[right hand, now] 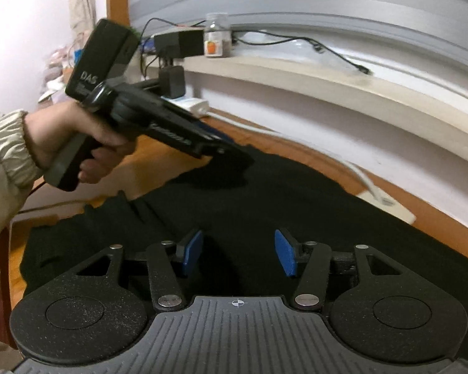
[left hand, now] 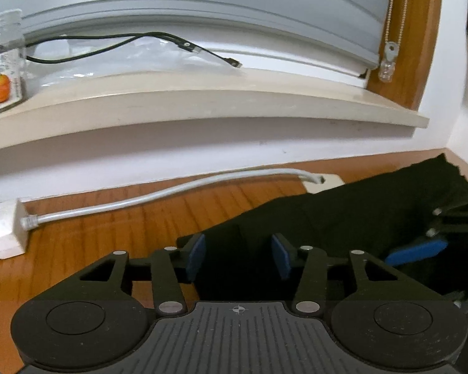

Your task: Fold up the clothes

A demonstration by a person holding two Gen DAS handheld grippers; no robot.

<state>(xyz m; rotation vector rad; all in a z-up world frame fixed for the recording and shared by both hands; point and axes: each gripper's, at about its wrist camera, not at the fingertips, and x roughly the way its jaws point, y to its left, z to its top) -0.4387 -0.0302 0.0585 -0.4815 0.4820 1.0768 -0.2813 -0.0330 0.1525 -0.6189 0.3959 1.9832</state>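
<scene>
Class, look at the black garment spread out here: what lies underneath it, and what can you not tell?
The black garment lies on a wooden tabletop, which shows bare around its edges. It also overlaps a corner of a flat white block near the wall. Anything else beneath the cloth is hidden.

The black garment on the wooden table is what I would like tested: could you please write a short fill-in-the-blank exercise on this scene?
1. The garment spread on the table is ____ in colour.
2. The label of the clear jar on the window sill shows an ____ fruit.
3. The pads of the right gripper are ____ in colour.
4. The left gripper is carried by a hand in a ____ sleeve.

Missing words: black; orange; blue; cream
</scene>
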